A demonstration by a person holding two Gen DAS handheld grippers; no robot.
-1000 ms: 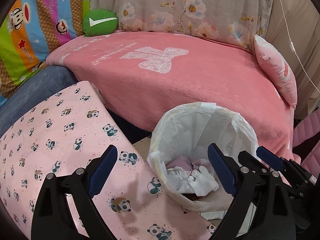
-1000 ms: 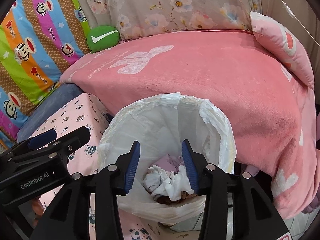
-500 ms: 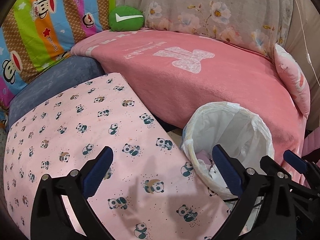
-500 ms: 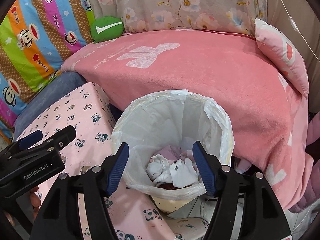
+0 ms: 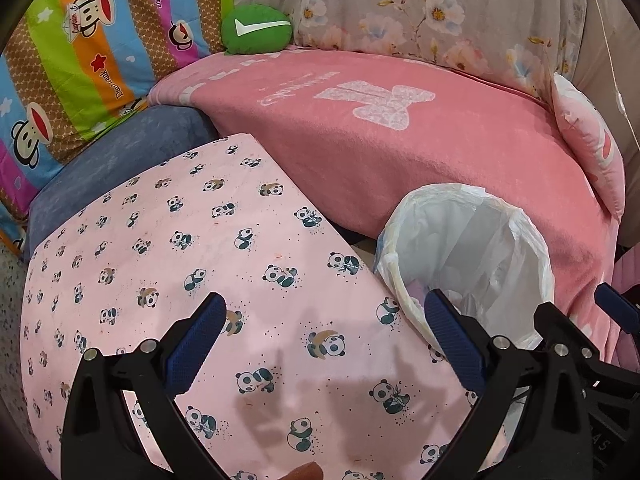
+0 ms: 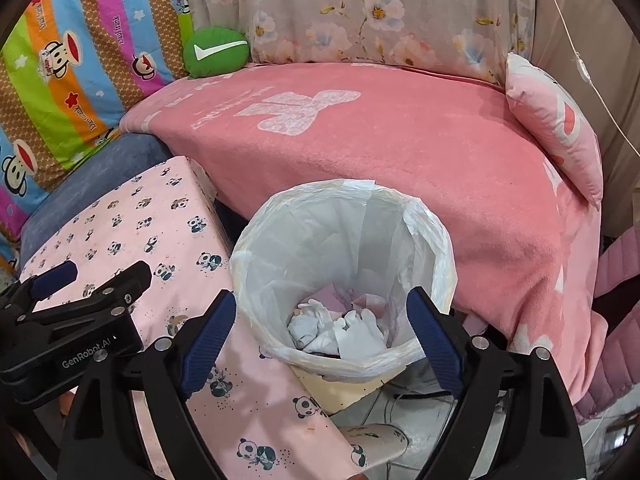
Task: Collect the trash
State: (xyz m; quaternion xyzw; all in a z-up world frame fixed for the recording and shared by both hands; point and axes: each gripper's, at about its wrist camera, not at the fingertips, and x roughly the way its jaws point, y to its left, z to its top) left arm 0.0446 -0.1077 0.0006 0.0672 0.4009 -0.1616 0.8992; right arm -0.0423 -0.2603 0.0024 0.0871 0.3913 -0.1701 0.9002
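Tissues in bin, both claws empty
Crumpled tissues (image 6: 340, 330) lie in the lined bin (image 6: 430, 236) (light, soft; pinch anywhere). Right claw (image 6: 320, 332) is opening above them; left claw (image 5: 324, 340) is spread over the panda-print tabletop (image 5: 160, 248).

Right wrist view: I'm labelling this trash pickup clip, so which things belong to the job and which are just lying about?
Belongs to the job:
- white plastic-lined round trash bin
- crumpled white tissues inside it
- right gripper, jaws opening, nothing between them

Just lying about:
- pink panda-print cloth
- pink fleece blanket
- green round cushion
- striped monkey-print fabric
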